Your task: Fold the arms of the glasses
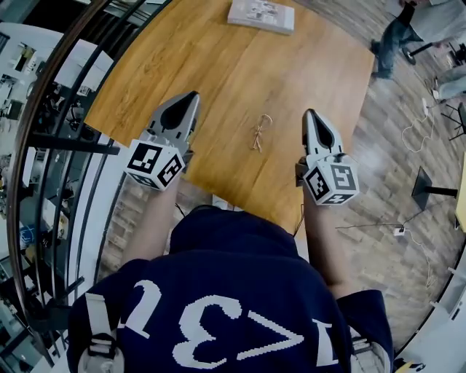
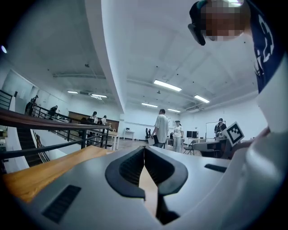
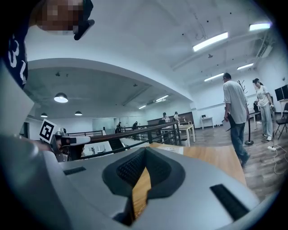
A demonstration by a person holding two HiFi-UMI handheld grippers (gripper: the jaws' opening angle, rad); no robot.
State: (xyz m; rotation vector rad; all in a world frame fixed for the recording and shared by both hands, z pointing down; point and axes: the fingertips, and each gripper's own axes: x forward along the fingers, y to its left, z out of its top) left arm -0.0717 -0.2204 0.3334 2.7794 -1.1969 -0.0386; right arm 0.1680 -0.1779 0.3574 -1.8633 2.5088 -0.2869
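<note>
A pair of thin gold-wire glasses (image 1: 259,132) lies on the wooden table (image 1: 218,65), midway between my two grippers. In the head view my left gripper (image 1: 191,95) is held above the table to the left of the glasses, jaws closed to a point. My right gripper (image 1: 310,113) hovers to the right of them, also closed. In the left gripper view the left gripper (image 2: 144,148) has its dark pads meeting at the tip with nothing between. In the right gripper view the right gripper (image 3: 145,151) looks the same. The glasses do not show in either gripper view.
A white booklet (image 1: 261,14) lies at the table's far edge. A black railing (image 1: 65,138) runs along the left side. People stand on the wooden floor beyond the table (image 3: 235,112). A stand and cables (image 1: 426,186) lie on the floor at right.
</note>
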